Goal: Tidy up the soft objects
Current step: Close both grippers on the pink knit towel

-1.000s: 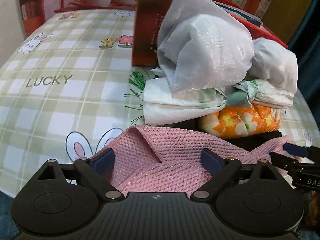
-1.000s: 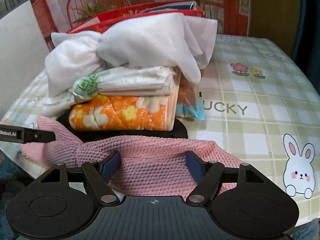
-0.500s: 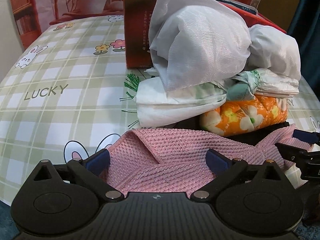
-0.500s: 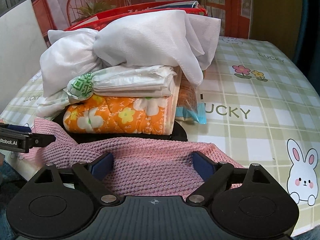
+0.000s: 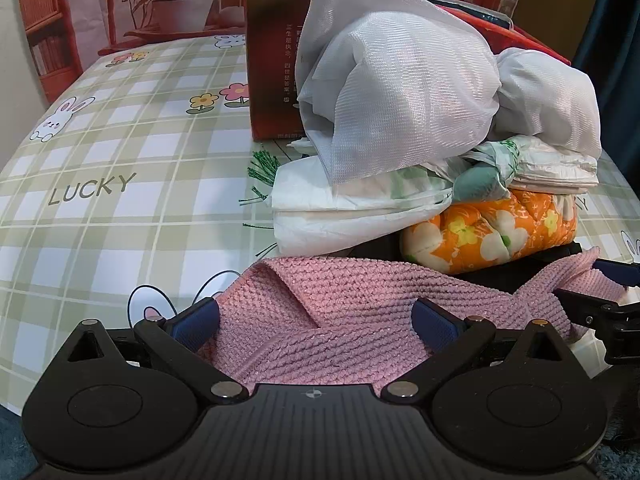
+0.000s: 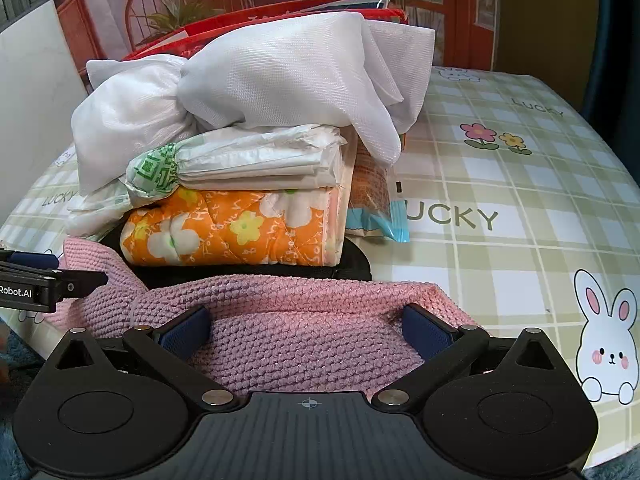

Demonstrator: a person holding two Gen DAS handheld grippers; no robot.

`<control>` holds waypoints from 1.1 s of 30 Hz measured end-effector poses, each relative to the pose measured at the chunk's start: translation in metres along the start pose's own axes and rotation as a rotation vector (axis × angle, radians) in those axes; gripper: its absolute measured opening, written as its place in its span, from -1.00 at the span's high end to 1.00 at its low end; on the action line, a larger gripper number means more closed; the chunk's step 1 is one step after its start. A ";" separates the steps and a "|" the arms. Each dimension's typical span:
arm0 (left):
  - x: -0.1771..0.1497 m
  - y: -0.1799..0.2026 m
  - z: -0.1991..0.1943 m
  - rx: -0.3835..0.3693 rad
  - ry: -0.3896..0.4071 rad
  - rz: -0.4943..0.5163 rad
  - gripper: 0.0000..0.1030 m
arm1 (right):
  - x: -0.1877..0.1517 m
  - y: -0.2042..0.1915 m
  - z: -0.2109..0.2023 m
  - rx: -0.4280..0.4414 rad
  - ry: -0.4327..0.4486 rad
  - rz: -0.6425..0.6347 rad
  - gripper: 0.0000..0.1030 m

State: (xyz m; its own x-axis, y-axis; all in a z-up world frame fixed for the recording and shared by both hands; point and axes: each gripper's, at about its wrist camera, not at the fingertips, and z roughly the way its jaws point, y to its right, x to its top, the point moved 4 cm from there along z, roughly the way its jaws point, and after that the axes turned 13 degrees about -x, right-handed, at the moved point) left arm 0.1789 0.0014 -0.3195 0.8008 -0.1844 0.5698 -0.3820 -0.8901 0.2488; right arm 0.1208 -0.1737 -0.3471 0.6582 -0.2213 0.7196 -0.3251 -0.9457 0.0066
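- The pink cloth (image 5: 340,312) lies at the bottom middle of both views, on the table's (image 5: 100,240) near edge, in front of the pile (image 6: 240,160).
- It could slide off the edge, since nothing pinches it.
- The tall pile could tip if bumped.
- The left gripper (image 5: 316,320) tilts down, wide open.
- The right gripper (image 6: 304,326) tilts down too; its jaws are opening, with the cloth between them.
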 end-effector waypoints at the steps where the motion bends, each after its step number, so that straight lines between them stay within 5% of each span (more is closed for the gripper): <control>1: 0.000 0.000 0.000 0.000 0.000 0.000 -1.00 | 0.000 0.000 0.000 -0.001 0.000 -0.001 -0.99; 15: 0.000 0.000 0.001 -0.002 0.002 0.005 -1.00 | 0.000 -0.003 0.000 0.001 -0.007 -0.027 -0.99; 21: 0.000 0.000 0.001 -0.002 0.001 0.009 -1.00 | -0.002 -0.007 -0.003 0.019 -0.005 -0.043 -0.82; 30: 0.000 -0.003 -0.004 -0.053 -0.008 -0.024 -0.90 | 0.001 -0.004 -0.013 0.042 -0.019 -0.015 -0.24; 33: 0.001 -0.007 -0.011 -0.101 0.009 -0.050 -0.47 | 0.006 0.001 -0.024 0.023 0.022 -0.002 0.45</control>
State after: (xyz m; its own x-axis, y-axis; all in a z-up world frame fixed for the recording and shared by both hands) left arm 0.1772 0.0121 -0.3116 0.8162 -0.1365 0.5615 -0.3865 -0.8512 0.3549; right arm 0.1078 -0.1706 -0.3259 0.6437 -0.2139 0.7348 -0.3074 -0.9515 -0.0076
